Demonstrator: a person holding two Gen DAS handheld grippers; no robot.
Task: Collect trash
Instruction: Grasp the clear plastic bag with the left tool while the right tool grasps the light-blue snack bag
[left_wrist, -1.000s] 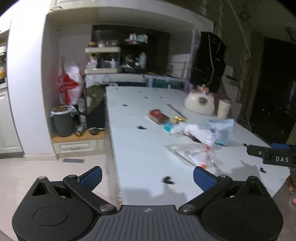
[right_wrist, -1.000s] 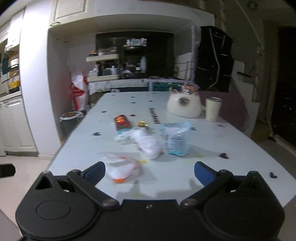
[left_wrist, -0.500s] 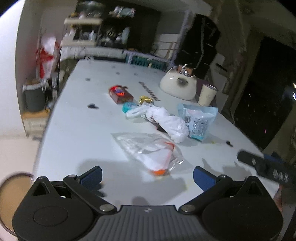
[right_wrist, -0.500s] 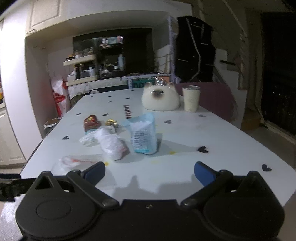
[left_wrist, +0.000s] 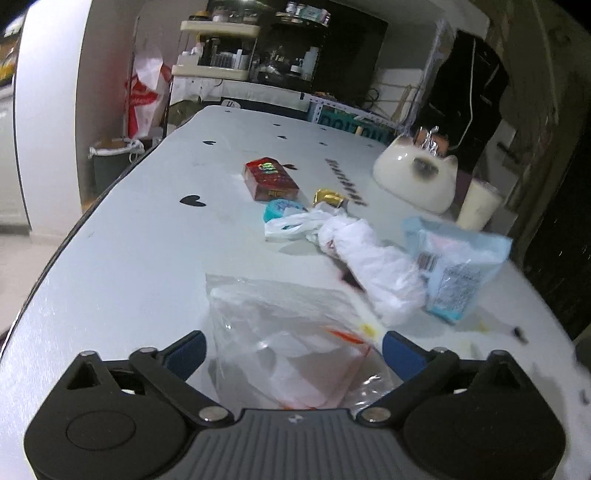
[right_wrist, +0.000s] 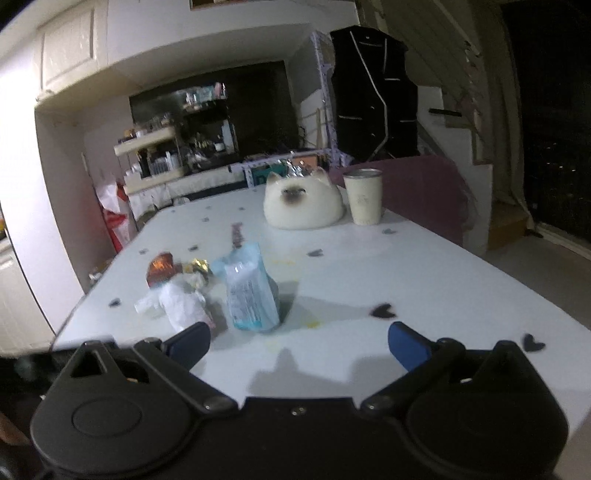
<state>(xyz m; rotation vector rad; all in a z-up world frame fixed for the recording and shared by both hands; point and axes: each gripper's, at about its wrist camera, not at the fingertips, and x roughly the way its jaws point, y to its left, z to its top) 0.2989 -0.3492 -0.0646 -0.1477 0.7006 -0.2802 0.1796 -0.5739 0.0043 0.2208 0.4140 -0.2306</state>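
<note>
Trash lies on a white table (left_wrist: 147, 236). A clear plastic bag (left_wrist: 288, 332) with white and orange inside lies between the open fingers of my left gripper (left_wrist: 293, 352). Beyond it lie a crumpled white bag (left_wrist: 365, 254), a light blue packet (left_wrist: 456, 273), a red box (left_wrist: 269, 179), a gold wrapper (left_wrist: 328, 197) and a teal lid (left_wrist: 280, 208). My right gripper (right_wrist: 297, 345) is open and empty above the table's near edge, with the blue packet (right_wrist: 249, 291), white bag (right_wrist: 181, 304), red box (right_wrist: 160, 267) and gold wrapper (right_wrist: 197, 266) ahead to its left.
A white cat-shaped container (right_wrist: 303, 205) and a cream cup (right_wrist: 364, 201) stand at the table's far right. A grey bin (left_wrist: 110, 162) with a liner stands on the floor left of the table, a red-and-white bag (left_wrist: 142, 99) behind it. Shelves fill the back wall.
My left gripper has moved forward and down, and the clear bag now lies between its fingers. My right gripper has shifted right and closer to the blue packet.
</note>
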